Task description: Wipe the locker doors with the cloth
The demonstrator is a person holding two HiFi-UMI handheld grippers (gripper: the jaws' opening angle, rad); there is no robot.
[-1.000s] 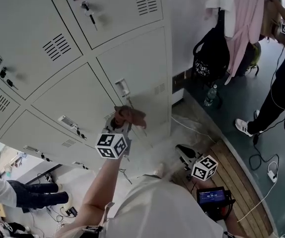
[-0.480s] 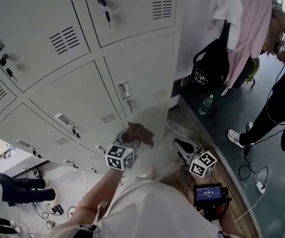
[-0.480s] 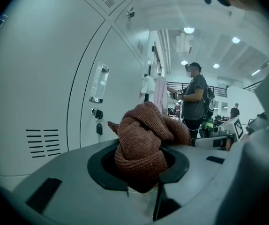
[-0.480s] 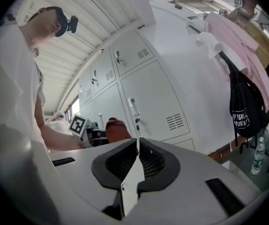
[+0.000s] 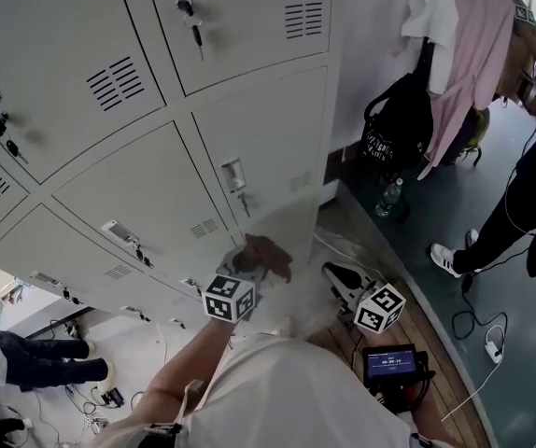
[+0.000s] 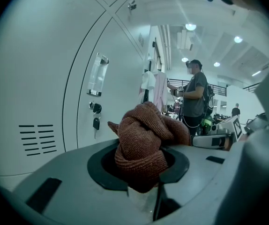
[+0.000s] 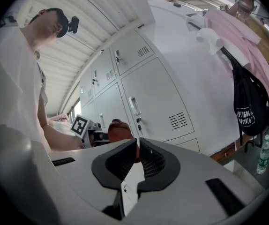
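A rust-brown cloth (image 5: pixel 264 252) (image 6: pixel 144 142) is bunched in my left gripper (image 5: pixel 249 267) (image 6: pixel 143 162), which is shut on it; the wad hides the jaw tips. It sits against the lower part of a grey locker door (image 5: pixel 277 147) (image 6: pixel 120 55), below that door's handle (image 5: pixel 235 174) (image 6: pixel 98 73) and key (image 6: pixel 95 110). My right gripper (image 5: pixel 337 276) (image 7: pixel 137 146) hangs low to the right, away from the lockers. It is shut and holds nothing. In the right gripper view the cloth (image 7: pixel 119 129) shows beyond its jaws.
More grey locker doors (image 5: pixel 72 63) fill the left and top. A black bag (image 5: pixel 397 110) and pink garment (image 5: pixel 469 35) hang at right, with a water bottle (image 5: pixel 387 197) below. A person in black (image 5: pixel 529 175) stands at right. A screen device (image 5: pixel 396 366) lies on wooden flooring.
The left gripper has slid the cloth down the locker door, from just under the handle to the door's lower part. The right gripper has stayed low and shut.
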